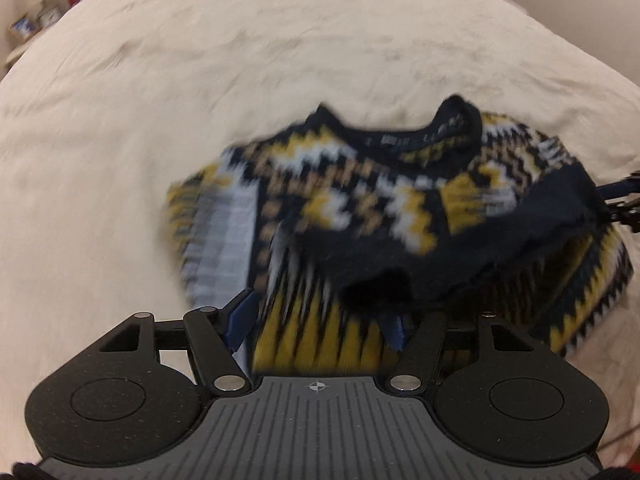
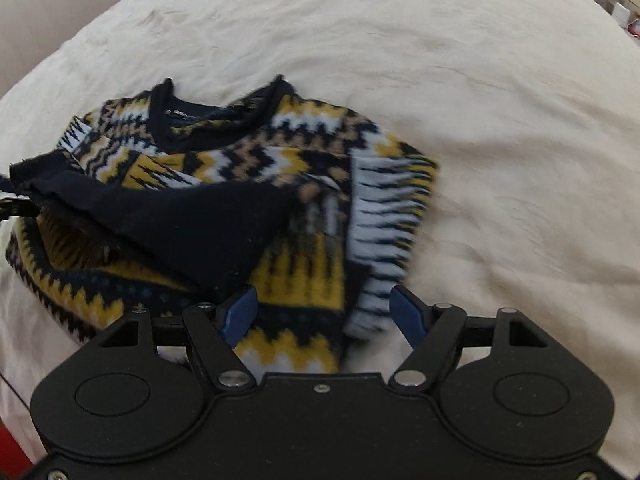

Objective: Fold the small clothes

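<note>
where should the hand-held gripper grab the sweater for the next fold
Probably the sweater at its dark cuff, which sticks out loose on the left in the right wrist view. Come in from that side; the sleeve lies draped across the body, its edge free.

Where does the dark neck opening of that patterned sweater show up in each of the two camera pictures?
Left wrist view: the collar sits right of centre, upper middle of the sweater.
Right wrist view: the collar sits left of centre, upper part.
Shared landmark: the plain dark sleeve folded across the front.
</note>
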### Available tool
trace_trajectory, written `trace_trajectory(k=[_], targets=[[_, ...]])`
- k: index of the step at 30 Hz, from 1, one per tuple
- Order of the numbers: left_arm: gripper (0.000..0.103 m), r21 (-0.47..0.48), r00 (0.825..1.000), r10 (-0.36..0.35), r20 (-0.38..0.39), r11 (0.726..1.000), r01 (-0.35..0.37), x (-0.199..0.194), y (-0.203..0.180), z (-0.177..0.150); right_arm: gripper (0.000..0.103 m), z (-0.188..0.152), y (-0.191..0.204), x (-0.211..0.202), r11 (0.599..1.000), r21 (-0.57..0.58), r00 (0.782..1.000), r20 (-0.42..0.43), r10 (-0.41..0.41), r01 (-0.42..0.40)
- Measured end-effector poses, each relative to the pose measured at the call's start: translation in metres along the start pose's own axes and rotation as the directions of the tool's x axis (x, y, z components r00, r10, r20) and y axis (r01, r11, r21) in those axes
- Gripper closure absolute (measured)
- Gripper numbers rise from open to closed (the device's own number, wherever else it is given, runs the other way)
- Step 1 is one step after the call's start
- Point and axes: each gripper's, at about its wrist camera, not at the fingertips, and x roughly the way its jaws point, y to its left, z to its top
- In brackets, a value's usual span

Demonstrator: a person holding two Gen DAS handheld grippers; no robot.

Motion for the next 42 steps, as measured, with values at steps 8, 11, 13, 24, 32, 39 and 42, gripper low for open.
trace_trajectory(k=[8, 11, 13, 24, 32, 39, 42], targets=[[0.041, -0.154, 0.999, -0.046, 0.008, 0.987, 0.047, 0.032, 0.021, 0.048, 0.027, 0.039, -0.024, 0.019, 0.962, 0.259, 0.993, 0.091, 0.071, -0.092], [0.041, -0.21, 0.997, -0.079, 0.007, 0.975, 0.079, 0.032, 0.032, 0.045, 0.027, 0.037, -0.038, 0.017, 0.927, 0.348, 0.987, 0.124, 0.104, -0.142], [0.041, -0.214, 0.994, -0.114, -0.005, 0.971, 0.11, 0.034, 0.034, 0.041, 0.027, 0.031, -0.043, 0.018, 0.916, 0.368, 0.985, 0.125, 0.121, -0.159], [0.041, -0.152, 0.981, -0.19, -0.047, 0.972, 0.181, 0.053, 0.024, 0.05, 0.027, 0.031, -0.038, 0.032, 0.936, 0.288, 0.978, 0.104, 0.179, -0.202], [0.09, -0.05, 0.985, -0.171, -0.011, 0.984, 0.17, 0.054, 0.005, 0.058, 0.05, 0.048, -0.021, 0.047, 0.964, 0.17, 0.979, 0.066, 0.195, -0.203], [0.098, -0.129, 0.986, -0.087, 0.145, 0.986, 0.106, 0.012, 0.008, 0.04, 0.091, 0.045, -0.005, 0.025, 0.977, 0.114, 0.98, 0.106, 0.17, -0.181], [0.098, -0.146, 0.978, -0.042, 0.206, 0.987, 0.073, -0.013, 0.007, 0.037, 0.091, 0.039, -0.001, 0.009, 0.977, 0.123, 0.977, 0.145, 0.158, -0.177]])
